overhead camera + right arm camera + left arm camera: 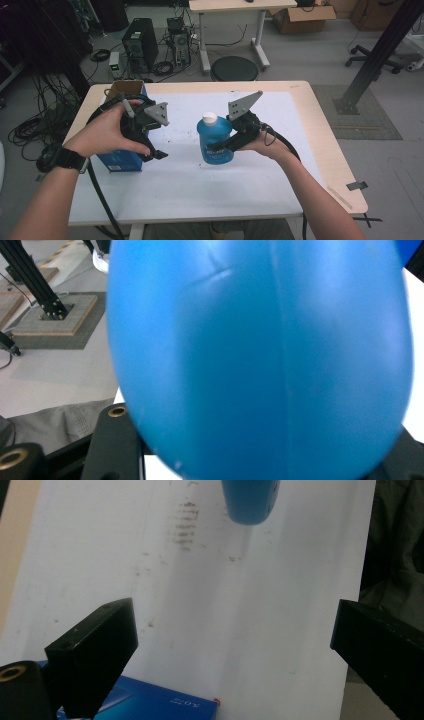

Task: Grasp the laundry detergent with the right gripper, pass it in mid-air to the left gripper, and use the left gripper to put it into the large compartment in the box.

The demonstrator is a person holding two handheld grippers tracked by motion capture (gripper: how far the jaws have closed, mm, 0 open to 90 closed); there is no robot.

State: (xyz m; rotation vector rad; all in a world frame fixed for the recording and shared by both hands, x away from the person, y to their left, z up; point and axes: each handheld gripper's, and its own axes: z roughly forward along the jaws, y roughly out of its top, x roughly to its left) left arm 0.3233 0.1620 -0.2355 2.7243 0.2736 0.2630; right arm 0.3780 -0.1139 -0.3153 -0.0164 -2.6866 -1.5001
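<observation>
High view looking down over the table (300, 100), claw views close, all sharing the blue bottle (215, 142).

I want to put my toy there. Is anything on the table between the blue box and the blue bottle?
No. Between the blue box and the blue bottle the white table top is bare apart from faint smudges, as the high view shows.

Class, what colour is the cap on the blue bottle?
White; the cap shows best in the high view.

A: What's past the jaws?
B: White table (260, 630), stained. A blue bottle's (249, 502) base hangs at the top.
A: And the jaws?
B: Wide apart, nothing between. A blue box (150, 702) lies below.
</observation>
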